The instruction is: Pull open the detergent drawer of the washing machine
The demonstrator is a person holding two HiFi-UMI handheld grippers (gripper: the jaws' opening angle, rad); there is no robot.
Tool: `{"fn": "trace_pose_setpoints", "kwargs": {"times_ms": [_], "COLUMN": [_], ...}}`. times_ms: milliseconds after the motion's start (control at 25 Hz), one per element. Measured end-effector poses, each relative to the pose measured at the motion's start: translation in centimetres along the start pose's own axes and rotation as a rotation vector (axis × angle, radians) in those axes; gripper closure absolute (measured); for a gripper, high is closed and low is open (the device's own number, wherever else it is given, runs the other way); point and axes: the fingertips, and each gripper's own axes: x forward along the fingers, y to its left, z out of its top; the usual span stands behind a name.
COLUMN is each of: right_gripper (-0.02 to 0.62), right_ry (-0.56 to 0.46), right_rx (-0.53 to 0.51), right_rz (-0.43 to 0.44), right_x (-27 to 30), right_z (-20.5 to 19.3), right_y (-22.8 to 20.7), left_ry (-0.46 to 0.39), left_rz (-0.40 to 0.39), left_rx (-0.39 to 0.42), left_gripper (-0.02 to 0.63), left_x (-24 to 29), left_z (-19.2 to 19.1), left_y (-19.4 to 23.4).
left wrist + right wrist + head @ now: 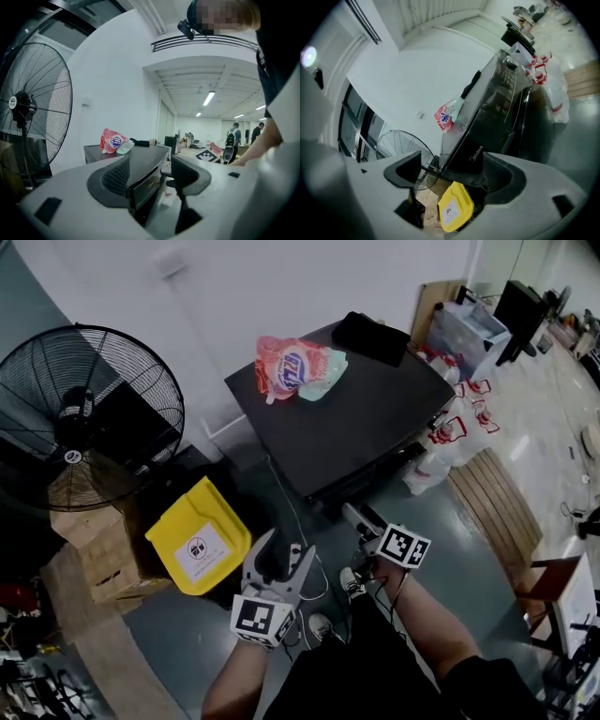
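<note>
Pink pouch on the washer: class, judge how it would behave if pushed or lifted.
The pouch looks soft and creased, so it would probably sag when lifted. It lies flat on the washer, so a push would likely slide it, not roll it. Its glossy film may slip.

Probably test lab or workshop hall: freestanding washing machine (352, 423), big pedestal fan (82, 418), stacked cardboard boxes (105, 554), ceiling strip lights (209, 98).

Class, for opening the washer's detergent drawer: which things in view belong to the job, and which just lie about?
Job: washer, left gripper, right gripper.
Lying about: pink pouch, fan, yellow bin, cardboard box.
</note>
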Motion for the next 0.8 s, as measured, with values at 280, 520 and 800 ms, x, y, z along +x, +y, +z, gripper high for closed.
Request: {"fn": "trace_pose_setpoints", "kwargs": {"times_ms": [280,520,800], "right_gripper": [0.141,0.119,0.112], "right_ry": [-0.059,-0.063,-0.044], "right_rx": [0.225,0.317,0.378], "right_rz": [0.036,0.023,0.024], "right_x": [2.1,4.0,6.0], "right_z": [1.1,1.2,1.0], "right_y": [-4.0,-6.8,-8.2], "left_ry": [0.051,0.086,0.106], "left_rz": [-0.003,-0.006,-0.008], "left_rx": [-0.014,-0.041,-0.06], "left_gripper": [0.356,0.356,0.356], "left_x": [2.8,4.6,5.7], "left_z": [-2.2,-4.1,-5.3], "left_y": [-0.4,-0.2,0.3]}}
